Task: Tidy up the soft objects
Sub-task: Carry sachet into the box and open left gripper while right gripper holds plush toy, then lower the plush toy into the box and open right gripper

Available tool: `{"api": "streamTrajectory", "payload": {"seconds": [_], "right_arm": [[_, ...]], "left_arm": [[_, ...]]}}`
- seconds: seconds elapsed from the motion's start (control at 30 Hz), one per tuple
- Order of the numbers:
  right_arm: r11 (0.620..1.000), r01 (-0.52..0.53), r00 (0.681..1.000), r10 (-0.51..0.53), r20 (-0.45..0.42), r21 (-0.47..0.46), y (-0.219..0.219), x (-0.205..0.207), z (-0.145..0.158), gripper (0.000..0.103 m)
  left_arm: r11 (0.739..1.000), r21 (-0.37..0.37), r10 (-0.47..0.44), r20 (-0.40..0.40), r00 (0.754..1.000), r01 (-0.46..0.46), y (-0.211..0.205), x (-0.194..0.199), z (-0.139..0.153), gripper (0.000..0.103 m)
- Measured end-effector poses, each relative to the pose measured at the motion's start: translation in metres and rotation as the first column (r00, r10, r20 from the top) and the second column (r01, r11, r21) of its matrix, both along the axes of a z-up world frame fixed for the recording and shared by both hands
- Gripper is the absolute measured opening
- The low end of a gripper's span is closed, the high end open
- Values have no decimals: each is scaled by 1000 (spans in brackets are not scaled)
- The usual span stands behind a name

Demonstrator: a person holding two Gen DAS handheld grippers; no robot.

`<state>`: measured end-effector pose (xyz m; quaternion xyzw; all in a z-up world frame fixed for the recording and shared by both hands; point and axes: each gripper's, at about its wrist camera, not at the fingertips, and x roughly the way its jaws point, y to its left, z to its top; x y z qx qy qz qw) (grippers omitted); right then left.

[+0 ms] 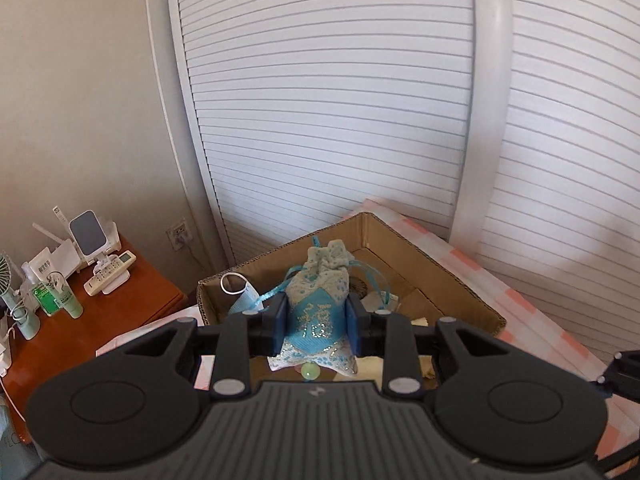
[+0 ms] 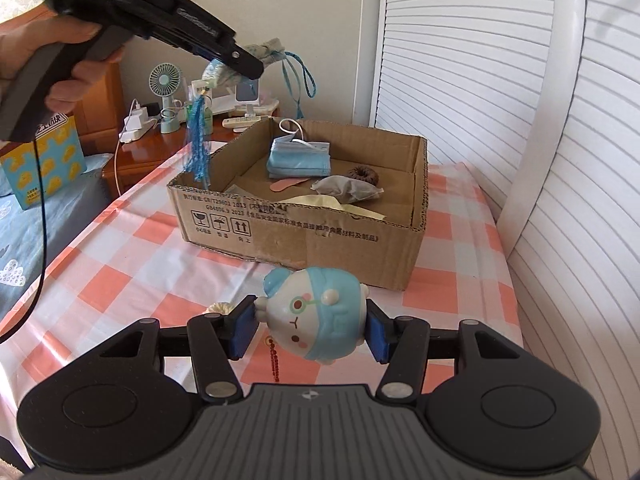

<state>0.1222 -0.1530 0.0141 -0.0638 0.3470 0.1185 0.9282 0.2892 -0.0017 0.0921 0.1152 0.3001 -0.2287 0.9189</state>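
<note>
While the left gripper [image 1: 316, 322] squeezes a blue and white sachet pouch [image 1: 316, 308] between its two blue pads, it holds the pouch in the air above the open cardboard box [image 2: 320, 236], whose near left corner lies just below it in the left wrist view. The pouch's gathered neck points away from the camera, blue ribbons [image 1: 372, 280] trail off to both sides, and a pale green bead [image 1: 310, 372] hangs at its near end. From the right wrist view the same pouch [image 2: 264, 50] shows up high at the far left, over the box's left wall, with a blue tassel [image 2: 198, 152] dangling down toward the box's near left corner.

The right gripper [image 2: 310, 330] is clamped on a round blue and white plush toy [image 2: 316, 320], pads pressed against its left and right sides, and the toy sits just in front of the box's near wall, above the pink and white checked tablecloth [image 2: 120, 248]. Whether the toy touches the cloth cannot be told.

Inside the box lie folded blue face masks [image 2: 298, 158] at the far left, a brown hair tie [image 2: 364, 174] at the far right, a grey packet [image 2: 348, 190] nearer the middle, and a pale yellow cloth [image 2: 332, 202] along the near wall.

A wooden side table [image 1: 100, 320] stands to the left, carrying a small fan [image 2: 164, 78]
</note>
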Motion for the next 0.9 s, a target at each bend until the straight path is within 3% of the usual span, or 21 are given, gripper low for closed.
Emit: {"api": "streamTrajectory", "payload": {"seconds": [0.07, 0.13, 0.23, 0.4, 0.63, 0.77, 0.9], "right_arm": [[1000, 5, 1000, -5, -3, -2, -2, 1, -1, 60], [1000, 8, 1000, -8, -6, -4, -4, 3, -1, 60], [1000, 7, 1000, -7, -5, -9, -5, 6, -1, 60], [1000, 2, 1000, -2, -1, -6, -4, 10, 1, 60], [1000, -18, 1000, 18, 18, 14, 2, 18, 11, 60], [999, -15, 999, 14, 36, 28, 1, 32, 22, 60], [1000, -8, 998, 7, 57, 24, 0, 55, 35, 60]], "left_arm": [[1000, -4, 21, -2, 1000, -21, -1, 6, -10, 44], [1000, -4, 22, -32, 999, -22, 0, 9, -21, 74], [999, 13, 35, -9, 999, -35, 2, -1, -31, 93], [997, 42, 60, 29, 998, -61, 10, -35, -32, 101], [994, 13, 107, 38, 994, -107, 25, -94, -34, 102], [987, 4, 162, 95, 982, -163, 28, -123, -32, 102], [981, -16, 195, 76, 978, -194, 28, -143, -31, 102]]}}
